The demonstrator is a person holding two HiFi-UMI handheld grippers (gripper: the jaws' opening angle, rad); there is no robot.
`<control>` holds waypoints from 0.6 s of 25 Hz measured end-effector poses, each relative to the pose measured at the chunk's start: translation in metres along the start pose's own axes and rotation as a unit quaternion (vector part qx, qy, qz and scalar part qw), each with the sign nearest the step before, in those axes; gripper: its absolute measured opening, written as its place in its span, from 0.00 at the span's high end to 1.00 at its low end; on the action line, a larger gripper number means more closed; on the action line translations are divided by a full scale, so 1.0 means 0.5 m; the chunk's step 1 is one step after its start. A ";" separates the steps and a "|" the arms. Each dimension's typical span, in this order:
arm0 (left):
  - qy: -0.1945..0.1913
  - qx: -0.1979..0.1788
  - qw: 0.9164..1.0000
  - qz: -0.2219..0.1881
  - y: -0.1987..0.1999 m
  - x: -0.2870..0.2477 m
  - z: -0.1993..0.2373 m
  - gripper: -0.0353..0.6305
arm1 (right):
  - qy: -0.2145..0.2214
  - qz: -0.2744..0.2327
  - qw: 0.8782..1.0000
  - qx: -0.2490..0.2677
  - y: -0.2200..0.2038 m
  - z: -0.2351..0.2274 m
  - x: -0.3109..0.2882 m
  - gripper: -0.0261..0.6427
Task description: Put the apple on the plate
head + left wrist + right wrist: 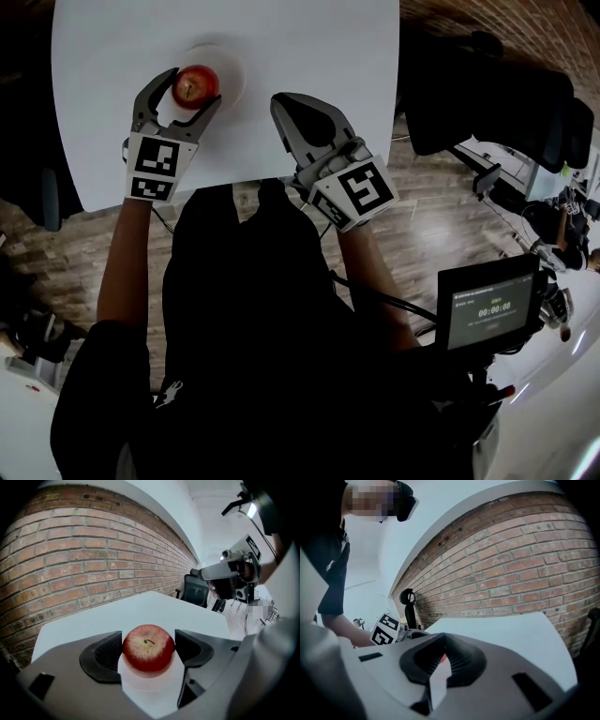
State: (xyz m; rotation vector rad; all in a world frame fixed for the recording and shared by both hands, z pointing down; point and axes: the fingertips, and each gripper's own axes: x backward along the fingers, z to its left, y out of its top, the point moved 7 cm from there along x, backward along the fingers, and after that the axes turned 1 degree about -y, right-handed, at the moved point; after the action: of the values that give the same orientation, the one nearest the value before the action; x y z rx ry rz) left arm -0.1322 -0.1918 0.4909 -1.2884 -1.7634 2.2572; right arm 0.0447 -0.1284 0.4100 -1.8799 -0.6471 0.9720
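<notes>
Red, round apple [195, 86] w/ a yellowish top is seen clamped btwn the dark pads of the grey two-jaw L gripper [193, 92]. In the left gripper view each pad is pressed against one side of the fruit. Apple is placed over the near-left part of the round white plate [225, 58], which is set on the white table [309, 47]. Whether its underside touches the plate can't be told: the contact is hidden by the fruit itself in the head view and by the jaw bodies in the gripper view, where only a wedge of plate is shown. Grey R gripper [286, 108] is held near the plate's right side, apart from it, jaws closed together at the tips w/ nothing btwn them. In its own view only a red sliver of apple is made out through the slit below the tips. Table's near edge is cut off by the person's dark clothing.
</notes>
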 end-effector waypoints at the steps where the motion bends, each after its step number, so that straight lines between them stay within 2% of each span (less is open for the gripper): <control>1: -0.002 -0.003 1.000 0.002 0.000 -0.004 0.001 0.41 | -0.001 0.001 1.000 -0.002 -0.001 -0.001 -0.001 0.96; 8: -0.014 -0.018 1.000 0.010 -0.007 -0.031 -0.013 0.41 | -0.013 0.004 1.000 -0.012 -0.013 -0.013 0.010 0.96; 15: -0.026 -0.018 0.999 0.011 -0.011 -0.058 -0.016 0.41 | -0.025 0.009 0.999 -0.022 -0.027 -0.028 0.016 0.95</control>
State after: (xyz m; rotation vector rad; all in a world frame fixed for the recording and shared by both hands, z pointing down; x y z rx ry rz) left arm -0.1106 -0.1969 0.5120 -1.2729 -1.8230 2.3025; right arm 0.0604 -0.1227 0.4233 -1.9081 -0.6859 1.0263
